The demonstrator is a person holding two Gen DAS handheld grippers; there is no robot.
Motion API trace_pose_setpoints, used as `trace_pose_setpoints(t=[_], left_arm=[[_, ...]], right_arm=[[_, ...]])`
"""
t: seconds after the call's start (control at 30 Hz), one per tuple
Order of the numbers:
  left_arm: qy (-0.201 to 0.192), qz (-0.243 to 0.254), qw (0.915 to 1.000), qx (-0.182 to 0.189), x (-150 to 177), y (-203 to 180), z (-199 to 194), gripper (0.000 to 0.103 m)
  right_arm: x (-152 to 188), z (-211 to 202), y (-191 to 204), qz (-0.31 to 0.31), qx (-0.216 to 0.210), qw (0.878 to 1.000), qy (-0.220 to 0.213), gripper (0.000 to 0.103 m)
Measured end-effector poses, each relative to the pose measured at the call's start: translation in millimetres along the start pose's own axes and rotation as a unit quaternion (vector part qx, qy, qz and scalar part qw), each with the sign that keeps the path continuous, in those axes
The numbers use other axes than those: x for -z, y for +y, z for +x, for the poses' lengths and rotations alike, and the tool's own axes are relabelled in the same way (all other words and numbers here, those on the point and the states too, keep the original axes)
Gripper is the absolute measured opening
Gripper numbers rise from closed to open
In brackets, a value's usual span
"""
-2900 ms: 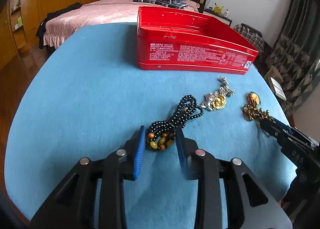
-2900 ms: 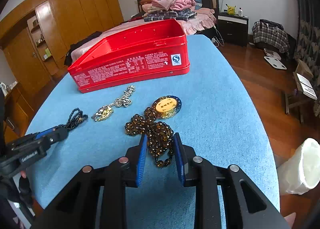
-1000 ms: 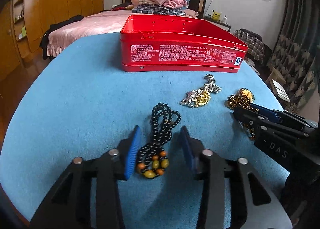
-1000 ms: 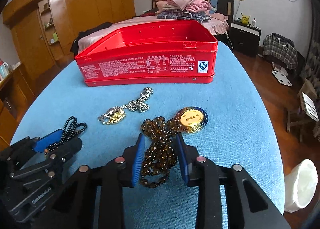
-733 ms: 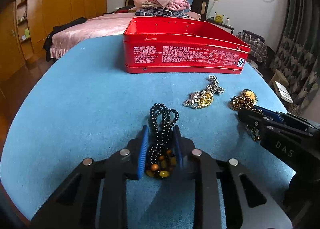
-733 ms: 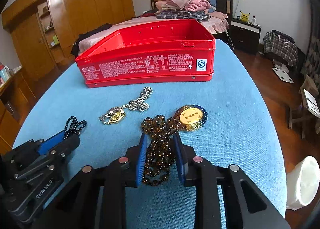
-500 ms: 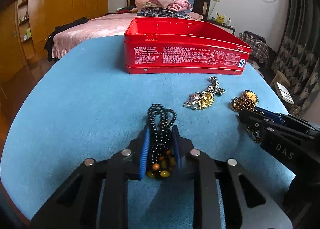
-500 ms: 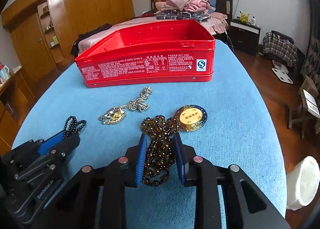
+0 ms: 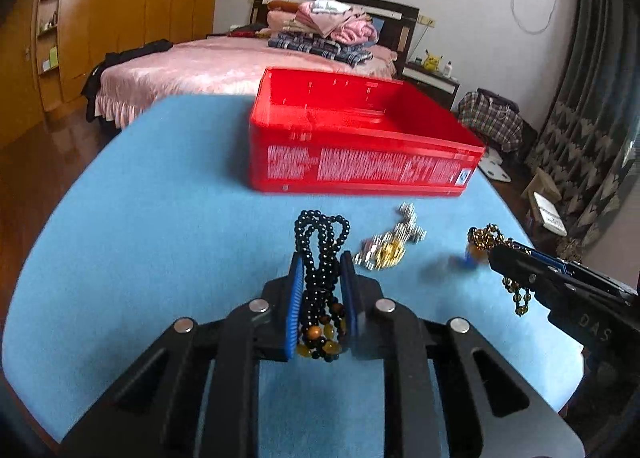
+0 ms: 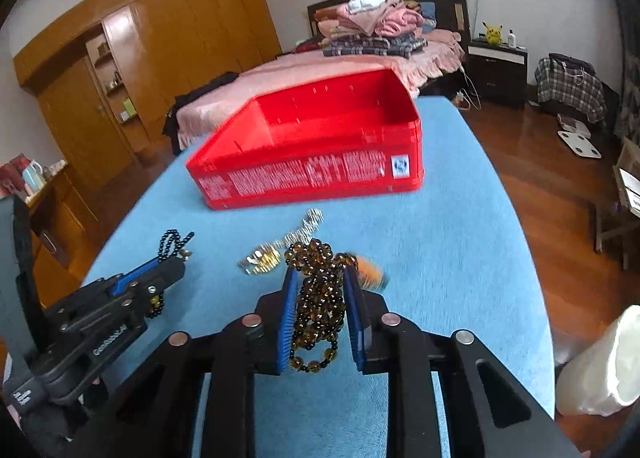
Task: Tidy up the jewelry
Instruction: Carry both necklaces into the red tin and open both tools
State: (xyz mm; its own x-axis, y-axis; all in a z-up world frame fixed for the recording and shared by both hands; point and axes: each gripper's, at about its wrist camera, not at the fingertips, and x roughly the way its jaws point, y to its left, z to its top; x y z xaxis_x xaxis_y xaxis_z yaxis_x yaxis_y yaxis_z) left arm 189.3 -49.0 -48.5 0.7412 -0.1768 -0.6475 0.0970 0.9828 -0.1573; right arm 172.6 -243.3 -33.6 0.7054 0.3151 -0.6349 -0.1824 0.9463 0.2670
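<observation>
Lifted off the blue counter (image 9: 160,186) since a moment ago, both bead strings now hang clamped: the left tool (image 9: 322,290) closed on the black bead necklace (image 9: 320,250), the right tool (image 10: 322,298) closed on the brown bead necklace (image 10: 320,290). Between them a silver chain (image 10: 288,242) lies before the open red tin (image 10: 312,154).

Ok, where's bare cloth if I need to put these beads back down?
Bare blue tablecloth lies left of the black beads, and right of the amber beads toward the table edge. It is crowded between them, where the gold pendant chain lies before the red tin.
</observation>
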Motion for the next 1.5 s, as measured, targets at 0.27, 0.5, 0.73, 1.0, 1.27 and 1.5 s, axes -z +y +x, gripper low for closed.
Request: trace_pose_setpoints(t=[0.27, 0.5, 0.73, 1.0, 1.27, 1.5], left_arm=[[-0.022, -0.003, 0.9997, 0.004, -24, -3, -6, 0.017], [0.002, -0.008, 1.0, 0.002, -8, 4, 2, 0.017], [0.013, -0.005, 0.9999, 0.0, 0, 7, 4, 0.017], [0.014, -0.001, 0.9999, 0.0, 5, 7, 2, 0.017], [0.012, 0.006, 0.9999, -0.003, 5, 3, 2, 0.017], [0.018, 0.005, 0.9998, 0.001, 8, 4, 6, 0.017]], right_arm=[[-13, 2, 9, -0.024, 0.004, 1.0, 0.007, 0.014], [16, 23, 0, -0.003, -0.013, 0.998, 0.056, 0.02], [35, 14, 4, -0.01, 0.007, 0.998, 0.069, 0.025], [46, 12, -1, 0.014, 0.007, 0.997, 0.076, 0.032], [35, 29, 1, 0.029, 0.015, 0.998, 0.062, 0.047], [42, 37, 18, -0.056, 0.063, 0.996, 0.031, 0.042]])
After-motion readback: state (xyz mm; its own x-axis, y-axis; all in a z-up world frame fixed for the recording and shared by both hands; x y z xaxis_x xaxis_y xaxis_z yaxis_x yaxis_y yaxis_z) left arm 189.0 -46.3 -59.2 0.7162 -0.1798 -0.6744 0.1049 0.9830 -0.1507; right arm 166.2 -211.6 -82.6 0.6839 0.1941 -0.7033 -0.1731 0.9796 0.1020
